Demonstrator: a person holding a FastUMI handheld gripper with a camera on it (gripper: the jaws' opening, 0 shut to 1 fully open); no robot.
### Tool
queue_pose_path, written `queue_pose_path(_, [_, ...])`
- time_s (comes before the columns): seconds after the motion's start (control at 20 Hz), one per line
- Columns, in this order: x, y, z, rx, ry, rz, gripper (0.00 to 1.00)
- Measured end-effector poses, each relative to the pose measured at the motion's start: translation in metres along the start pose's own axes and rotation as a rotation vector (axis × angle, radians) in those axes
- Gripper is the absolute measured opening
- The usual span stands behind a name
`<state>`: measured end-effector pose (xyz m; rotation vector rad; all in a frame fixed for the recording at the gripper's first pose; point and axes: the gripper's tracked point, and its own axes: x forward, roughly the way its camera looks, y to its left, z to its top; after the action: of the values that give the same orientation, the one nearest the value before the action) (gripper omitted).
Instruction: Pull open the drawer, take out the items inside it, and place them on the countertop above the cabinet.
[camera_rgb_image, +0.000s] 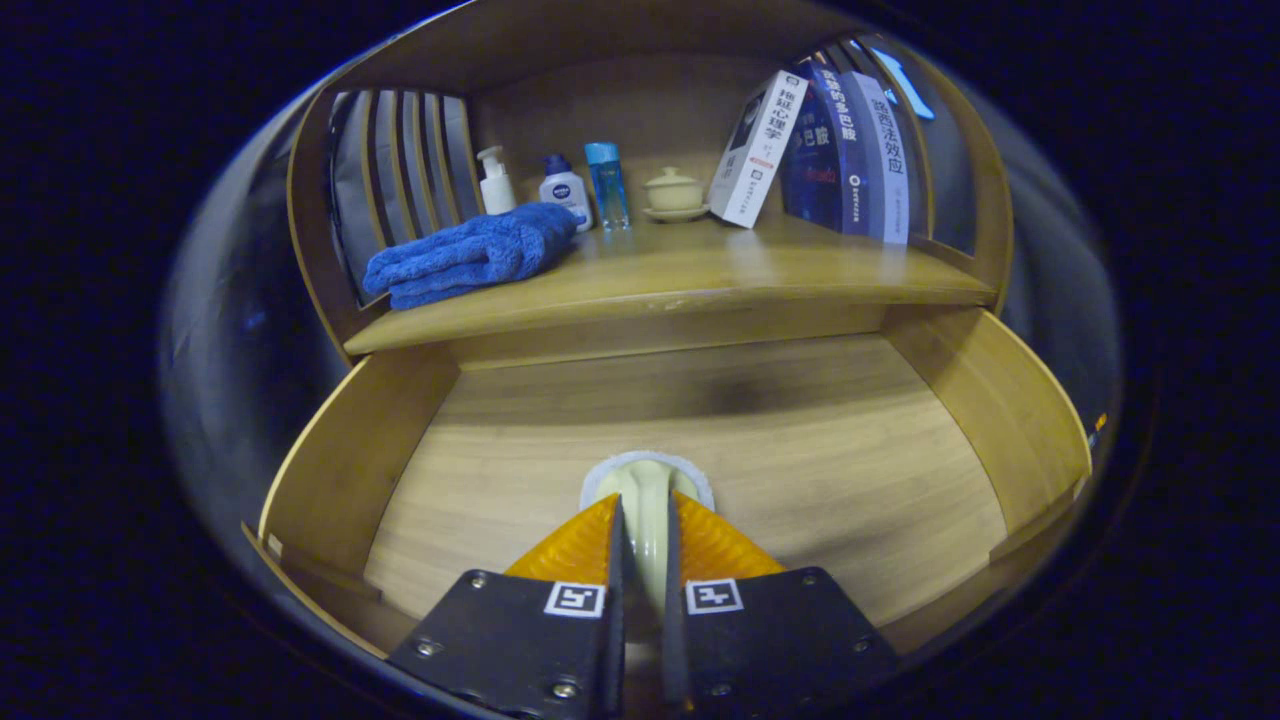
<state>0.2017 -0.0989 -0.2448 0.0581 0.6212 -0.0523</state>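
The drawer (700, 440) stands pulled open below the desk (700, 275), where a blue towel (470, 255), books (830, 150) and 3 bottles (560, 190) leave bare wood mid-front; the gripper (645, 530) has its jaws closed on a pale spoon (648, 490); lift it straight, clear the desk's front lip, then set it there.

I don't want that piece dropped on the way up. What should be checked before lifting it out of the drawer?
1. Drawer pulled open: ok.
2. Gripper shut on the cream item, both fingers against it: ok.
3. Grip depth and what the item is: cannot tell, fingers hide most of it.
4. Free countertop between blue towel and books: ok.
5. Item clear of the drawer floor: cannot tell.
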Motion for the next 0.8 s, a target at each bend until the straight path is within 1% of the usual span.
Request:
queue_pose_path(0.1, [-0.002, 0.000, 0.003, -0.002, 0.027, 0.000, 0.15])
queue_pose_path(0.15, [-0.005, 0.003, 0.008, -0.002, 0.030, 0.014, 0.15])
queue_pose_path(0.3, [-0.017, 0.002, 0.042, -0.022, -0.054, 0.005, 0.16])
queue_pose_path(0.4, [-0.031, 0.009, 0.062, -0.028, -0.101, 0.021, 0.15])
queue_pose_path(0.5, [-0.044, 0.012, 0.084, -0.053, -0.158, 0.018, 0.16])
queue_pose_path(0.65, [-0.063, 0.027, 0.120, -0.050, -0.247, 0.048, 0.15])
queue_pose_path(0.75, [-0.069, 0.034, 0.144, -0.057, -0.296, 0.059, 0.15])
queue_pose_path(0.8, [-0.069, 0.034, 0.156, -0.062, -0.318, 0.051, 0.15])
